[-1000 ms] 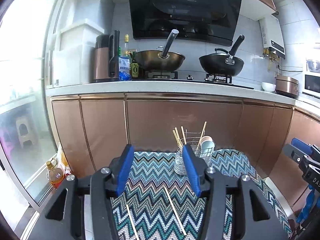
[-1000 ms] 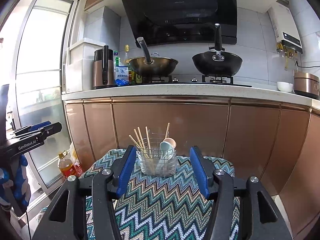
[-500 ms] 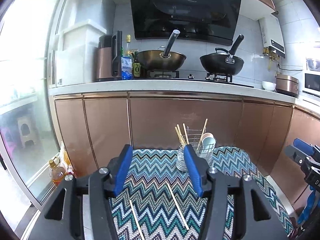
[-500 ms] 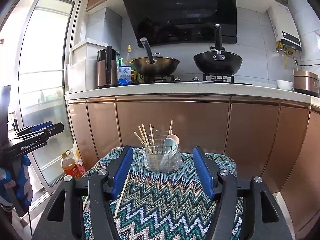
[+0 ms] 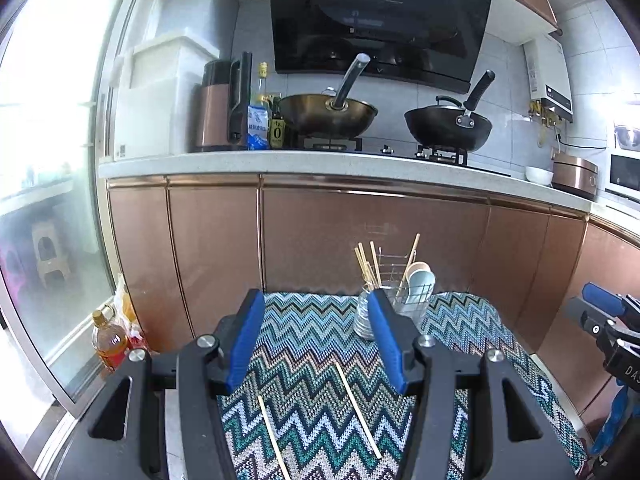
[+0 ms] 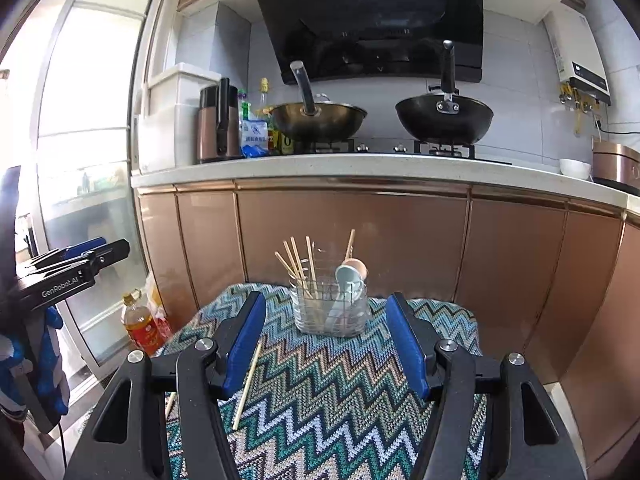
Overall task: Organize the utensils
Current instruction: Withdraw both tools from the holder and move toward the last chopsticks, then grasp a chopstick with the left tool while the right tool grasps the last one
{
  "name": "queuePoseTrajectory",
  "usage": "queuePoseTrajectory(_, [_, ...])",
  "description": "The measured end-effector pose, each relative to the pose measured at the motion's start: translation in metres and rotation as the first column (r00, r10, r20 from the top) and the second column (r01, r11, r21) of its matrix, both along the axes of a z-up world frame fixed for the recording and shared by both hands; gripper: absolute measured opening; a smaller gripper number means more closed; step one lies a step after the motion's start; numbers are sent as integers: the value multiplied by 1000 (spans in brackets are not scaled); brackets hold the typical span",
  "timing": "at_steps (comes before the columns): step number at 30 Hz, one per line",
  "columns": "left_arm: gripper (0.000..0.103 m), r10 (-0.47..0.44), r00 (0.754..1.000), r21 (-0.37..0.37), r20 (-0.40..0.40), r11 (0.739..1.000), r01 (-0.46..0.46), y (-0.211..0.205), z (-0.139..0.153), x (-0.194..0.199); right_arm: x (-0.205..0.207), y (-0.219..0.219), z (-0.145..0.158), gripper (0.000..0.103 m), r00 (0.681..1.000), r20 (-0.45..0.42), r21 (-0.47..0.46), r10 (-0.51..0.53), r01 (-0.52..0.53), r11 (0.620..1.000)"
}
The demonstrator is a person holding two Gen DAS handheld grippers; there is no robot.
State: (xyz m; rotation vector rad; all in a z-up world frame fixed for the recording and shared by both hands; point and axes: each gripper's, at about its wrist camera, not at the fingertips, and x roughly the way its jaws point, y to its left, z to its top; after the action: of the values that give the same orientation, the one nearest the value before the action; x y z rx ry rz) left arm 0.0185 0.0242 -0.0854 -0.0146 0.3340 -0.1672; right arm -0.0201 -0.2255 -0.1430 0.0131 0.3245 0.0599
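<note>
Chopsticks [image 5: 357, 409] lie loose on the zigzag-clothed surface [image 5: 320, 320], short of the utensil holder [image 6: 329, 306]: light, stiff, rollable (pinch mid-shaft). Both grippers, left [image 5: 316, 344] and right [image 6: 326, 344], have jaws wide, empty.

Right hand-held gripper [image 6: 326, 344] spread wide above zigzag cloth [image 6: 320, 392]; utensil holder [image 6: 330, 306] ahead; chopstick [image 6: 247, 386] by left finger.

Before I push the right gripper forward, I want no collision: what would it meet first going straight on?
Probably the utensil holder, standing centred ahead between the open right gripper fingers on the cloth; depth is unclear.
</note>
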Motion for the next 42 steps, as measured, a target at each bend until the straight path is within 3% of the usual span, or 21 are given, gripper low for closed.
queuePoseTrajectory(3, [52, 8, 1000, 4, -22, 1000, -8, 4, -7, 6, 4, 3, -4, 62, 1000, -22, -11, -22, 22, 1000])
queuePoseTrajectory(7, [52, 39, 998, 63, -57, 997, -35, 5, -13, 15, 12, 8, -11, 62, 997, -59, -31, -58, 56, 998])
queuePoseTrajectory(12, [52, 76, 995, 18, -59, 997, -76, 15, -17, 21, 22, 10, -20, 62, 992, -99, -61, -81, 75, 995])
queuePoseTrajectory(18, [61, 104, 992, -20, -74, 994, -106, 25, -20, 30, 32, 10, -29, 62, 988, -130, -76, -79, 69, 995])
queuePoseTrajectory(24, [62, 82, 983, -68, -163, 993, -95, 34, -32, 49, 44, 16, -32, 62, 986, -148, -105, -79, 64, 992])
queuePoseTrajectory(30, [62, 80, 972, -65, -219, 993, -97, 39, -47, 64, 61, 29, -38, 62, 982, -179, -136, -60, 35, 990])
queuePoseTrajectory(38, [62, 102, 936, -52, -336, 991, -127, 55, -75, 95, 97, 46, -52, 62, 962, -270, -107, 40, -71, 992])
queuePoseTrajectory(42, [62, 79, 892, -71, -446, 990, -124, 64, -97, 117, 126, 54, -68, 61, 925, -362, -51, 112, -139, 989])
